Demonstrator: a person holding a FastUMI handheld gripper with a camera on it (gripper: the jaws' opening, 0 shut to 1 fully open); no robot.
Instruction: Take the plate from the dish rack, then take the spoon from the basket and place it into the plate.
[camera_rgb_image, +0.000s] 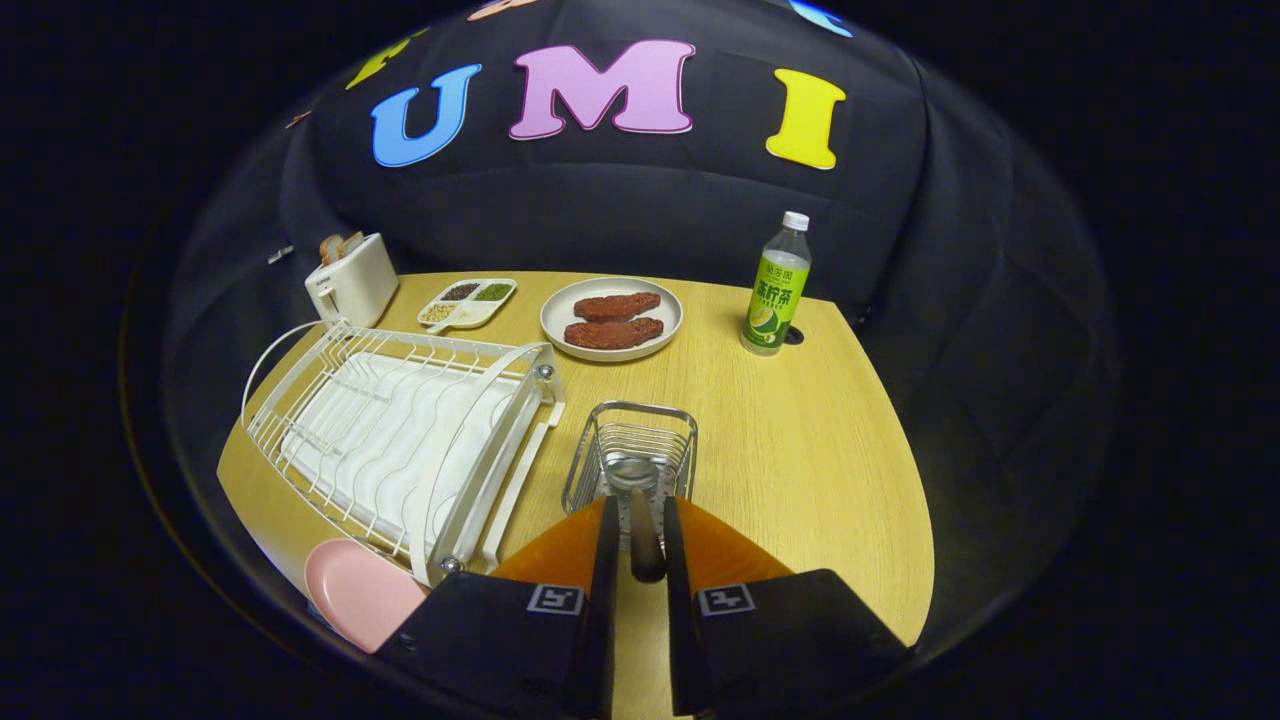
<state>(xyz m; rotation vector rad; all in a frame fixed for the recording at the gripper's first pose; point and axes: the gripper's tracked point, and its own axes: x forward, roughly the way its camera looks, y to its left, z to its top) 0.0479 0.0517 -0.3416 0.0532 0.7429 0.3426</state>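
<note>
spoon (640, 505) between narrow claw (637, 515) fingers — seemingly gripped — over wire basket (630, 440), pink plate (358, 592) beside dish rack (400, 440)

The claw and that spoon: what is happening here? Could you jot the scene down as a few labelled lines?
claw: claw closed on the handle of the spoon, one finger on each side
spoon: bowl end at the wire basket, handle running back between the fingers
pink plate: pink plate on the table, by the near end of the dish rack
dish rack: white wire, left of the basket
farther back: toaster, divided snack tray, white plate of food, green-label bottle
</note>
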